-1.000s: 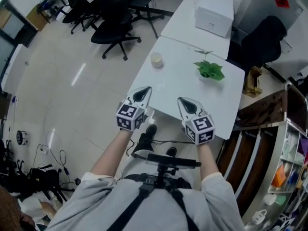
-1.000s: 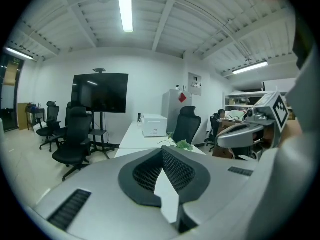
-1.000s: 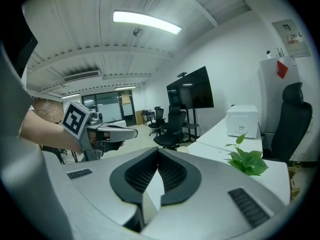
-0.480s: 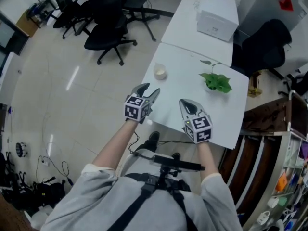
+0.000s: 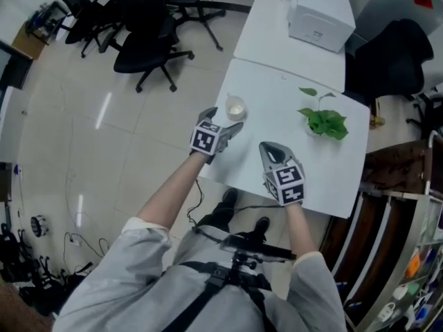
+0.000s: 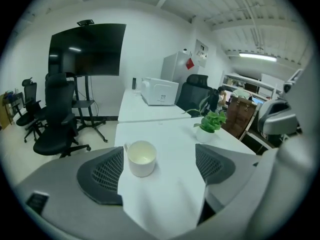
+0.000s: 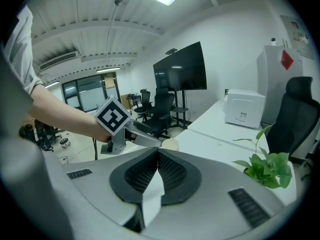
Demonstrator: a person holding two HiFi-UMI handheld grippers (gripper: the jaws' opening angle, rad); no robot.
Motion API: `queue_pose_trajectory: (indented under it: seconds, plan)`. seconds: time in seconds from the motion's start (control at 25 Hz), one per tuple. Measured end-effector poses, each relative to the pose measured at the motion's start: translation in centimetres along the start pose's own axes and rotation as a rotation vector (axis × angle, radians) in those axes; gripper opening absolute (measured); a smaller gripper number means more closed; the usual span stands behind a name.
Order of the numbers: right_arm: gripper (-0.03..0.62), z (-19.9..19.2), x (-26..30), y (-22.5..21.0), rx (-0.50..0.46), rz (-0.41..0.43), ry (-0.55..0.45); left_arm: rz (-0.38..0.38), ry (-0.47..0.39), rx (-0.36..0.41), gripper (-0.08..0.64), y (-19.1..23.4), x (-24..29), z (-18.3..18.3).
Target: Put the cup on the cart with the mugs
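A small white cup stands empty and upright near the left edge of the white table. My left gripper is just short of it, its jaws opening, and no pad touches the cup. In the left gripper view the cup sits ahead of the gap between the jaws, close to the left pad. My right gripper hovers over the table's near side, shut and empty. In the right gripper view its pads meet, and the cup shows beyond them. No cart or mugs are in view.
A potted green plant stands on the table right of the cup. A white box sits on the farther table. Black office chairs stand on the floor to the left. Shelves line the right side.
The left gripper has moved forward over the table's edge up to the cup, and its jaws have gone from shut to wide apart. The right gripper has stayed shut.
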State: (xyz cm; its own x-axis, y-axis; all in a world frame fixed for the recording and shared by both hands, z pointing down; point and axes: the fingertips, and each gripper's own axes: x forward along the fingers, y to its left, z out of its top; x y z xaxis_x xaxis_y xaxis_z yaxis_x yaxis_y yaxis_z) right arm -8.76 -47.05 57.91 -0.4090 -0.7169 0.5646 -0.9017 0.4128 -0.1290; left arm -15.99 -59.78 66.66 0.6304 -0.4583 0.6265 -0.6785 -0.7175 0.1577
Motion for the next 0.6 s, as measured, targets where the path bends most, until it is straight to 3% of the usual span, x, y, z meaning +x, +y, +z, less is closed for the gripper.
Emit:
queue_pose_trajectory:
  seconds: [0.32, 0.6]
  plan:
    - [-0.006, 0.4, 3.3, -1.3, -0.020, -0.019, 0.035, -0.045, 0.117, 0.059, 0.521, 2.5, 6.3, -1.0]
    - [-0.006, -0.1, 6.1, -2.9, 0.002, -0.036, 0.075, -0.079, 0.174, 0.097, 0.529, 2.6, 9.8, -2.1]
